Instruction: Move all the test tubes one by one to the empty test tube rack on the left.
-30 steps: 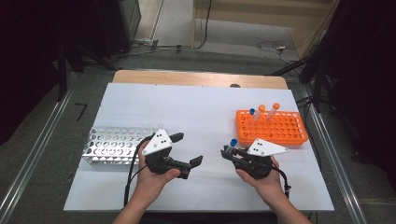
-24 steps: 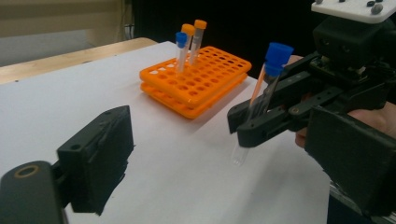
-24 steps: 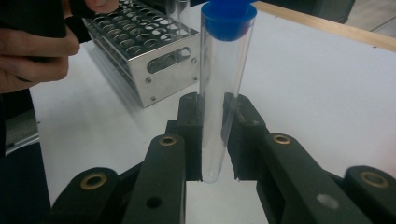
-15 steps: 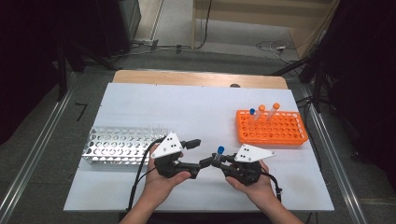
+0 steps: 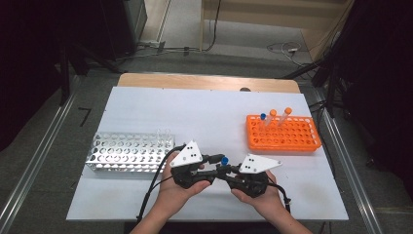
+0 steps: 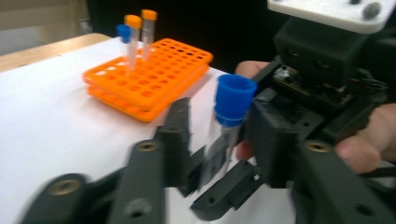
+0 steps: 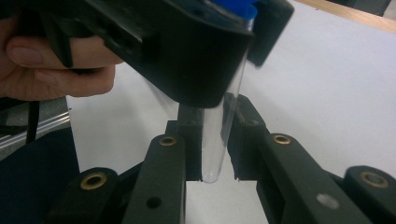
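Two black plastic two-jaw grippers: left gripper [image 5: 212,166], right gripper [image 5: 225,174]. Each carried a white three-cornered top plate with dark screws, brass-ringed pivot holes on jaws, black trailing cable. Forearms were bare, no sleeves.

One table [image 5: 204,122] carries two racks: one orange rack [image 5: 283,134] near the right edge and one metal rack [image 5: 127,152] near the left edge. Three capped tubes stand in the orange rack: two with orange caps [image 5: 288,111] and one with a blue cap [image 5: 263,117]. One more blue-capped tube [image 5: 224,161] sits between the two grippers, left gripper [image 5: 207,168] and right gripper [image 5: 229,171], near the front edge. Clear glassware stands at the metal rack's far right corner; its count cannot be told.
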